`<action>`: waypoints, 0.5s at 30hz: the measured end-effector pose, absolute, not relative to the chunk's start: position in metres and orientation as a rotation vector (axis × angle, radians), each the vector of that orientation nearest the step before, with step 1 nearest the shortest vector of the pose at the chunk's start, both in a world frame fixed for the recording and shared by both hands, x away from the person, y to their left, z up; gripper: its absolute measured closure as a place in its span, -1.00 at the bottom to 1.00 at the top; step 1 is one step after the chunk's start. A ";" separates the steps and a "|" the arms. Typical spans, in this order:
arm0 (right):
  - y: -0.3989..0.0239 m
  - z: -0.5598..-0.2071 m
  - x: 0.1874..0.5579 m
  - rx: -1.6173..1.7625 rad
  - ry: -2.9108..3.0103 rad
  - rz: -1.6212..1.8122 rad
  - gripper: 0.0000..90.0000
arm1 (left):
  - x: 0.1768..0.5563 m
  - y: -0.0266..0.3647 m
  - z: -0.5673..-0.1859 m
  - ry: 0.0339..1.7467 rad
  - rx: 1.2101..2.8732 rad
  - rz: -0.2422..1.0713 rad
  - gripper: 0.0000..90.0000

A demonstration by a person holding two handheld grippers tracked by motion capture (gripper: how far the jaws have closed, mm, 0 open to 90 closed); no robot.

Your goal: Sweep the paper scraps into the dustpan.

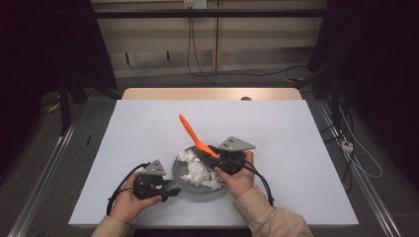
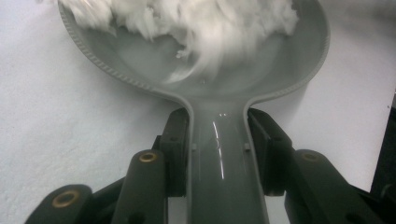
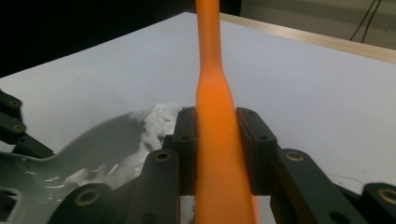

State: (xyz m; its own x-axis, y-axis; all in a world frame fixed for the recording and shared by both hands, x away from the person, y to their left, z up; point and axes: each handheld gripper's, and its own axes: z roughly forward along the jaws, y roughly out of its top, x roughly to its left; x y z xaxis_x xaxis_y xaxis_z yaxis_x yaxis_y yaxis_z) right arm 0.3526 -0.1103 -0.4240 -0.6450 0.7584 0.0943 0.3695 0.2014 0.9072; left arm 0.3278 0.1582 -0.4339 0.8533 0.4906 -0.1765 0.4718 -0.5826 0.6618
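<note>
I see the table [image 1: 148, 128] first, its white top carrying everything, with a wooden edge along the far side. Near its front middle sits a grey pan [image 1: 184, 183], round, with a short flat handle pointing toward my left tool [image 1: 170, 191]. In the left gripper view that handle [image 2: 219, 154] runs straight up between the two black jaws, which press against its sides, so my left tool is closed on the pan handle and the bowl of the pan [image 2: 280, 70] lies just ahead of it.

Inside the pan, ahead of my left tool and just left of my right tool [image 1: 213, 152], is a heap of white shredded stuff [image 1: 200, 170]; I cannot tell what it is made of. It covers much of the pan's floor, and in the left gripper view the white heap [image 2: 187, 23] is blurred.

My right tool is clamped on an orange utensil [image 1: 192, 134]. In the right gripper view the orange handle [image 3: 215, 116] stands between both jaws, touching each, and rises out of the top of the picture. From above it slants up and away from the tool, over the far rim of the pan. Its working end is hidden by the tool.
</note>
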 end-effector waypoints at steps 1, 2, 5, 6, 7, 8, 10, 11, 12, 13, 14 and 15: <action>-0.109 -0.423 0.352 1.044 2.119 1.429 0.59 | 0.328 0.159 -0.434 0.695 2.284 0.033 0.38; -0.108 -0.422 0.351 1.037 2.121 1.435 0.59 | 0.328 0.159 -0.434 0.702 2.286 0.051 0.38; -0.110 -0.416 0.351 1.026 2.108 1.452 0.59 | 0.328 0.161 -0.434 0.697 2.276 0.038 0.38; -0.112 -0.414 0.351 1.023 2.100 1.451 0.59 | 0.328 0.161 -0.434 0.699 2.277 0.036 0.38; -0.114 -0.412 0.351 1.022 2.090 1.456 0.59 | 0.328 0.161 -0.435 0.706 2.285 0.051 0.38; -0.116 -0.410 0.352 1.023 2.084 1.457 0.59 | 0.328 0.161 -0.436 0.697 2.282 0.035 0.38; -0.121 -0.408 0.354 1.033 2.067 1.464 0.59 | 0.328 0.162 -0.436 0.701 2.282 0.031 0.38; -0.124 -0.407 0.355 1.044 2.059 1.467 0.59 | 0.328 0.162 -0.436 0.703 2.282 0.031 0.38; -0.126 -0.407 0.356 1.049 2.053 1.464 0.59 | 0.328 0.162 -0.436 0.703 2.283 0.032 0.38; -0.129 -0.407 0.357 1.061 2.045 1.465 0.59 | 0.328 0.163 -0.436 0.704 2.281 0.033 0.38; -0.131 -0.408 0.359 1.071 2.040 1.460 0.59 | 0.328 0.162 -0.436 0.712 2.286 0.048 0.38; -0.133 -0.410 0.360 1.082 2.038 1.456 0.59 | 0.328 0.163 -0.436 0.710 2.289 0.049 0.38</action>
State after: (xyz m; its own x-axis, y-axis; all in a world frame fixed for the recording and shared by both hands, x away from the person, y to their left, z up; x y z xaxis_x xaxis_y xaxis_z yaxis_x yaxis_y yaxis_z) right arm 0.3601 -0.1328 -0.4095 -0.6144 0.7819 0.1056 0.3534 0.1530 0.9229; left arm 0.3278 0.1626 -0.4357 0.8471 0.5044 -0.1671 0.4769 -0.5829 0.6579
